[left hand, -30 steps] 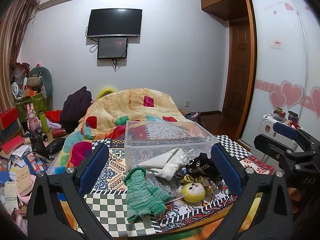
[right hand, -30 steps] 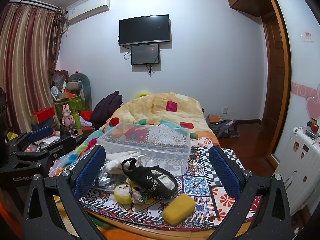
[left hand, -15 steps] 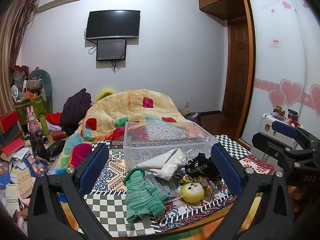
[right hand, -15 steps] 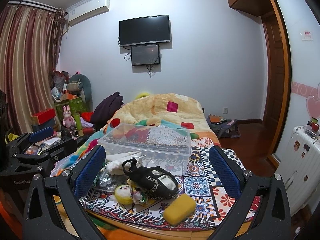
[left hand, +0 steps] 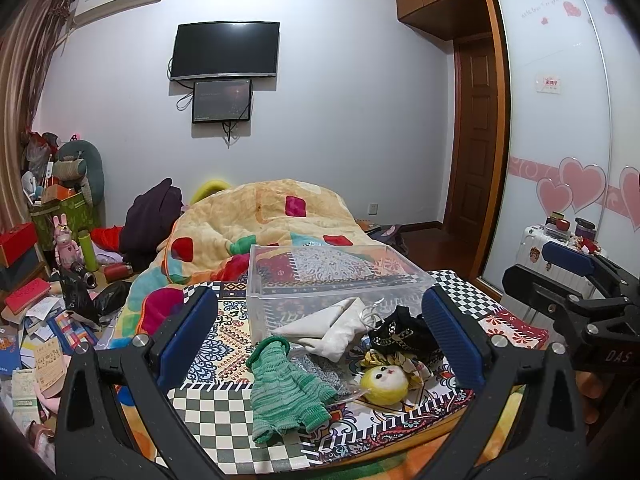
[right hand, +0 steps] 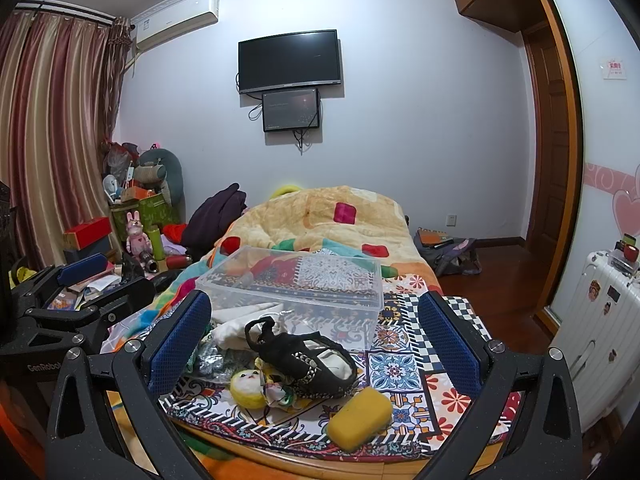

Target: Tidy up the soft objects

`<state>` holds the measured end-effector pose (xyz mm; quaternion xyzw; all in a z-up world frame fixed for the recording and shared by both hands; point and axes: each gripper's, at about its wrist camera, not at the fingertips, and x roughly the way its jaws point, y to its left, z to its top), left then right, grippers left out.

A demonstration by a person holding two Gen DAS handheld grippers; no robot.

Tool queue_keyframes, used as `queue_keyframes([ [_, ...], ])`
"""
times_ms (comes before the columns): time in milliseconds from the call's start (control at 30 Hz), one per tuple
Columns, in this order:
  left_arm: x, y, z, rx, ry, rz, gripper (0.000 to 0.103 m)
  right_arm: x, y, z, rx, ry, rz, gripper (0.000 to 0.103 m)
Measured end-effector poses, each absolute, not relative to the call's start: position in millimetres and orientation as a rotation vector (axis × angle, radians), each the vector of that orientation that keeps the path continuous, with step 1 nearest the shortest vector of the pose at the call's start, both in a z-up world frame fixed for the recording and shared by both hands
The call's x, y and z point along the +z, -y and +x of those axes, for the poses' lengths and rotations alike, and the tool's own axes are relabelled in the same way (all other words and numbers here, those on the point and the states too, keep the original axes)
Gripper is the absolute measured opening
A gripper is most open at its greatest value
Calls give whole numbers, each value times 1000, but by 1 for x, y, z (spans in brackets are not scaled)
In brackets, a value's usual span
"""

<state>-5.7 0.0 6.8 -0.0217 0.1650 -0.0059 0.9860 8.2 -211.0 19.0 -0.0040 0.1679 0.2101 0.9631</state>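
Both our tongs, left (left hand: 320, 344) and right (right hand: 316, 352), hang spread wide and empty over the bed's foot edge. Sweater (left hand: 286, 390), doll (left hand: 384, 380), sponge (right hand: 359, 418) lie there, the bin (left hand: 336, 280) just behind. That sponge sits near the edge, so a nudge might drop it.

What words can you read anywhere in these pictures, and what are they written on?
"DAS" — right gripper body, seen from the left wrist camera; cut off.
"GenRobo" — left gripper body, seen from the right wrist camera; cut off.
Red sign on the wardrobe door: too small to read.
Pink script at the top of the door: too blurred.
Papers on the floor: too small.
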Motion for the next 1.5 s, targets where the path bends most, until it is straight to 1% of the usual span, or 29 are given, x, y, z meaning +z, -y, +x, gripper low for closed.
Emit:
queue_keyframes([
  [900, 1, 0, -3, -2, -352, -42, 103, 18, 211, 9, 425, -364, 12, 103],
  [1267, -47, -25, 29, -11, -548, -105, 103, -14, 238, 35, 307, -526, 56, 103],
  [1300, -51, -28, 32, -9, -565, -114, 103, -18, 240, 37, 293, -545, 55, 102],
  [1367, -59, -30, 37, -8, -589, -126, 103, -27, 244, 41, 272, -584, 52, 97],
  [1433, -66, -32, 41, -6, -607, -132, 103, -37, 247, 47, 269, -634, 54, 88],
  [1467, -69, -33, 43, 0, -618, -136, 103, -40, 249, 50, 272, -657, 60, 86],
  [1500, -73, -35, 45, 5, -626, -145, 101, -44, 250, 52, 275, -681, 67, 82],
])
